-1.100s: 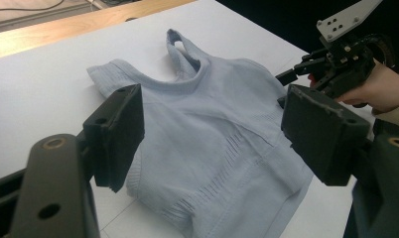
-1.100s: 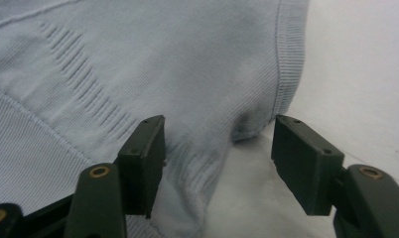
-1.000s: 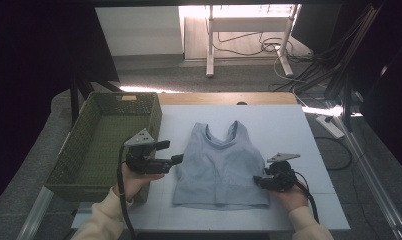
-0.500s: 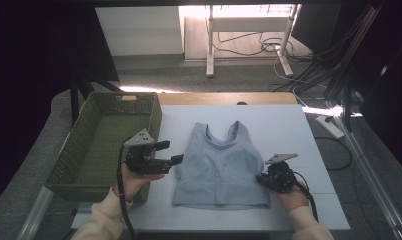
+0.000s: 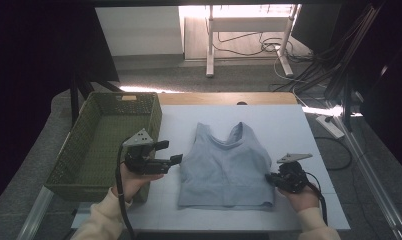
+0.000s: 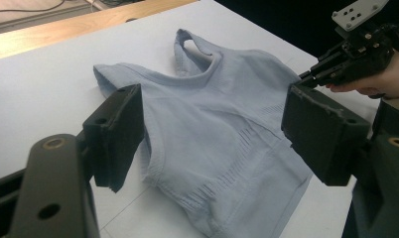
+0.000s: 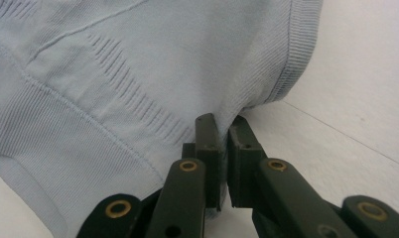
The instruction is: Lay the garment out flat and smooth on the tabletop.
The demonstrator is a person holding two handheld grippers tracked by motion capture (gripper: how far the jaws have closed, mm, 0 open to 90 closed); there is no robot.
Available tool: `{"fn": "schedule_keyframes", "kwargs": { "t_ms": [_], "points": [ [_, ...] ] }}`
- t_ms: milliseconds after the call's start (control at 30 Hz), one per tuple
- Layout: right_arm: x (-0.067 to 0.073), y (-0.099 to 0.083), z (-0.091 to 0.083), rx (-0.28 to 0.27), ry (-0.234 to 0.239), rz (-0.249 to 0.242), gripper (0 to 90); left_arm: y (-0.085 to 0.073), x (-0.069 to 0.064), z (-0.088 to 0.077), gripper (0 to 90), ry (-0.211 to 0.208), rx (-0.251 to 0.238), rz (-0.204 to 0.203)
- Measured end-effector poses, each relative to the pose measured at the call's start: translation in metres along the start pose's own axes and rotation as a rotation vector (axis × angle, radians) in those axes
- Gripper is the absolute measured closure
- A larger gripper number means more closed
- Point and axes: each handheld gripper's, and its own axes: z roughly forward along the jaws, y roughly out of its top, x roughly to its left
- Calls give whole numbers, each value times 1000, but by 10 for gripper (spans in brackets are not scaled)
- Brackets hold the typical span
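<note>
Your right gripper (image 7: pixel 221 131) had its jaws just closing, and they ended nearly together with a fold of the pale blue top (image 7: pixel 138 74) pinched between them, at the garment's side edge near the hem. In the right gripper view the fabric bunched up just ahead of the jaw tips and spread away beyond and to the left of them; bare white counter (image 7: pixel 356 99) lay to the right of the jaws. In the high view that gripper (image 5: pixel 278 179) sat at the top's (image 5: pixel 226 165) lower right edge, touching it, with your right hand (image 5: pixel 301 195) behind it. Your left gripper (image 6: pixel 212 134) had its jaws wide apart with nothing between them. They hovered clear of the cloth, and the top (image 6: pixel 222 124) lay flat on the counter (image 6: pixel 38 84) ahead of them and in the gap between them, its straps at the far end and its hem nearer the right jaw. Beyond the right jaw, the same view caught your other gripper (image 6: pixel 306 77) at the garment's far edge. In the high view the left gripper (image 5: pixel 171 152) pointed at the top's left side, just beside it but not touching, and the green woven basket (image 5: pixel 76 150) stood behind the jaws, on the counter's (image 5: pixel 289 125) left end.
</note>
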Motion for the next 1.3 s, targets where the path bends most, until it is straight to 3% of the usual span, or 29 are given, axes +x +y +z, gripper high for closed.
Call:
{"fn": "schedule_keyframes", "kwargs": {
  "t_ms": [200, 533, 933, 1000, 1067, 1133, 1233, 1300],
  "points": [
    [-3, -5, -8, -4, -15, 10, 854, 0, 1, -2, 255, 1, -6, -3],
    [-19, -19, -20, -10, -43, 62, 853, 1, -1, -1, 254, -1, -4, 1],
    [-30, -25, -19, -3, -91, 76, 836, 0, 0, 0, 248, 9, -6, -2],
    [-30, -26, -16, 5, -102, 76, 773, 0, 0, 0, 241, 11, -6, -9],
    [-29, -26, -17, -13, -141, 72, 620, 0, 0, 1, 241, 7, -4, -8],
    [-28, -24, -23, -66, -202, 81, 458, -1, 0, 1, 241, -1, -10, -5],
    [-26, -19, -33, -155, -201, 84, 372, 0, 0, 1, 238, -3, -10, -2],
    [-21, -16, -37, -191, -188, 60, 358, -1, 0, 2, 236, -5, -9, 0]
  ]
}}
